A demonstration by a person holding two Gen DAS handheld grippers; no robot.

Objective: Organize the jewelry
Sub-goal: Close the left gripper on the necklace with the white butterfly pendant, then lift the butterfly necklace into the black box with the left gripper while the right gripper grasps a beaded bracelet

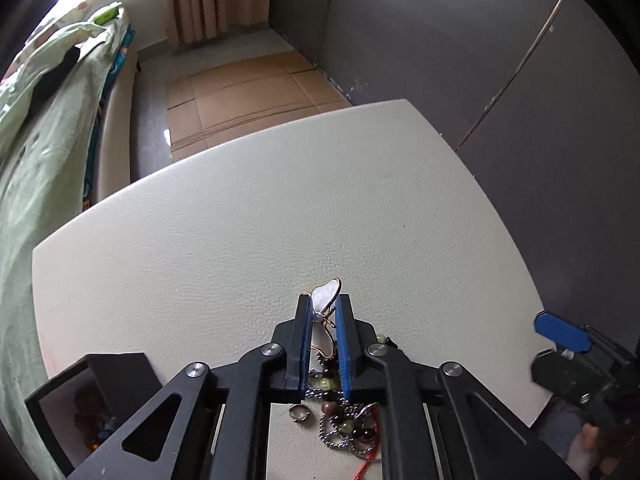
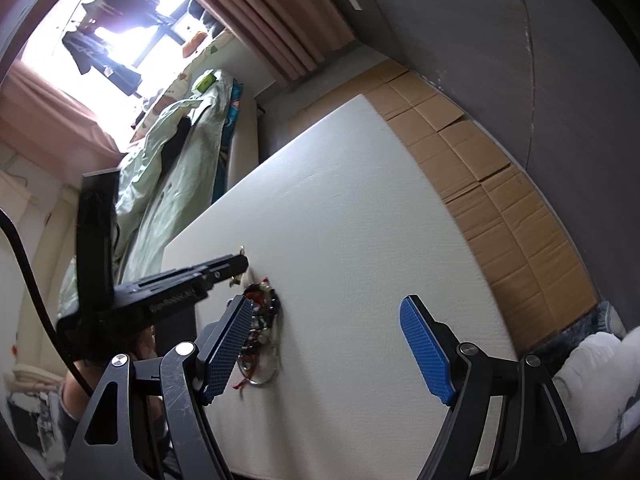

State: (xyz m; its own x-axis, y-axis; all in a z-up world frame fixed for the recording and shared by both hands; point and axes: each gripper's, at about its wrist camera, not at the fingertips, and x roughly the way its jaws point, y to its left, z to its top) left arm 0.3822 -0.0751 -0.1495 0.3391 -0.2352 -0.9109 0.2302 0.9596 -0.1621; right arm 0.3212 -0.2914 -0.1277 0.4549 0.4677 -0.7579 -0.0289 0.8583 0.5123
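My left gripper (image 1: pixel 323 307) is shut on a white, gold-rimmed butterfly brooch (image 1: pixel 325 300) and holds it just above a pile of bead bracelets, chains and a ring (image 1: pixel 344 420) on the white table (image 1: pixel 240 220). A dark open jewelry box (image 1: pixel 92 396) with some beads inside stands at the lower left. My right gripper (image 2: pixel 326 344) is open and empty over the table's near edge. In the right wrist view the jewelry pile (image 2: pixel 262 316) lies by its left finger, with the left gripper (image 2: pixel 236 266) above the pile.
A bed with green bedding (image 1: pixel 44 128) runs along the left. Flattened cardboard (image 1: pixel 248 96) covers the floor beyond the table. A dark wall (image 1: pixel 500 80) stands to the right. The right gripper's blue pad (image 1: pixel 562 330) shows at the table's right edge.
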